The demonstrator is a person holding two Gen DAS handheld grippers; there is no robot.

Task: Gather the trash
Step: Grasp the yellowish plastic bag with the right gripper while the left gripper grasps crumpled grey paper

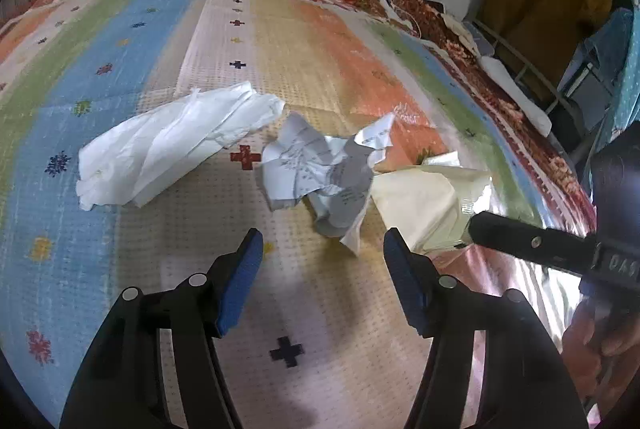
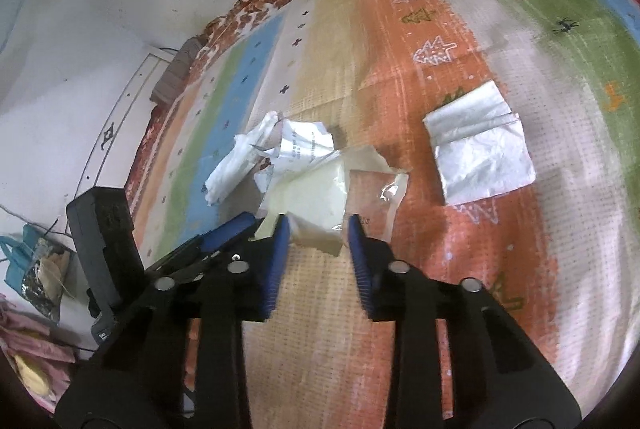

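Nothing gathered yet, judging by the litter lying loose on the striped mat [image 1: 224, 41]. Nearest, left gripper [image 1: 322, 281] with fingers wide apart and empty, hovering short of the crumpled receipt [image 1: 320, 169]. Right gripper [image 2: 318, 249] narrowed around the near edge of the cream wrapper [image 2: 316, 197], paper between the fingers but a gap showing on each side; no firm grip visible. Beyond, a white plastic bag [image 1: 168, 145] lying flat to the left, a silver foil sheet [image 2: 480, 149] well apart to the right. No bin visible in either view. All four pieces left to collect, wrapper probably first.
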